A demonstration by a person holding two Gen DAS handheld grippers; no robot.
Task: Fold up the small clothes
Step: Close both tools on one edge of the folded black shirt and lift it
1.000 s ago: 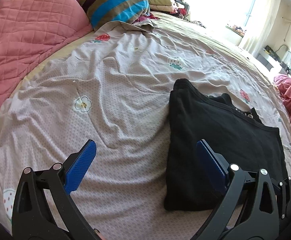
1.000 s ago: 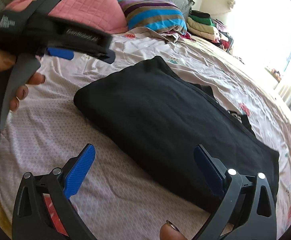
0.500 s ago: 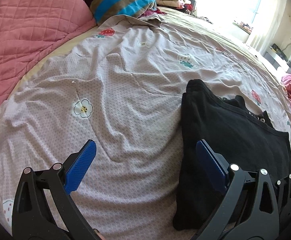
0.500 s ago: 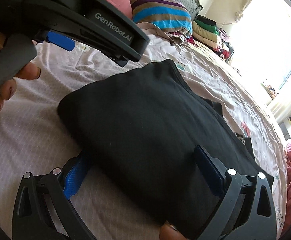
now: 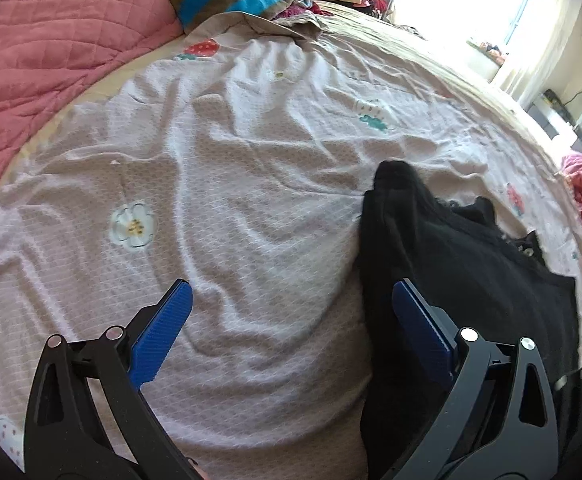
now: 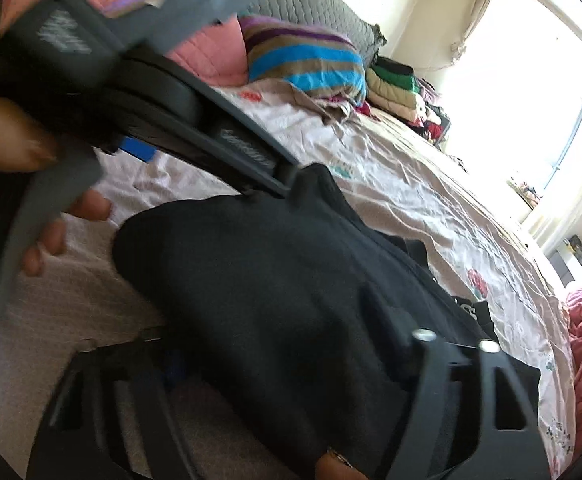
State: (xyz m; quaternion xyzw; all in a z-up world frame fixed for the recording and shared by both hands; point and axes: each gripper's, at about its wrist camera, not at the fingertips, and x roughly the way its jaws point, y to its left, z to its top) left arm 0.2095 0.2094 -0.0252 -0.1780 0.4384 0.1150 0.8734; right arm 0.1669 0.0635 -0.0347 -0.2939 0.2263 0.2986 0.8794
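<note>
Left wrist view: my left claw [image 5: 289, 314] is wide apart, with nothing in it, over the bed sheet [image 5: 219, 168]. The folded black shirt [image 5: 463, 272] lies on the sheet, under the claw's right finger. Right wrist view: my right claw [image 6: 267, 344] is closing with the black shirt [image 6: 275, 280] between its fingers. The picture is blurry, so I cannot tell if it pinches yet. A hand [image 6: 51, 216] holds the left claw nearby.

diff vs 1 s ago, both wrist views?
The right gripper has slid in over the near edge of the folded black garment; its fingers are closing with the fabric between them. The left gripper drifted left, so only its right finger overlaps the garment's edge; it stays open and empty. Bedsheet and striped pillow are unchanged.
</note>
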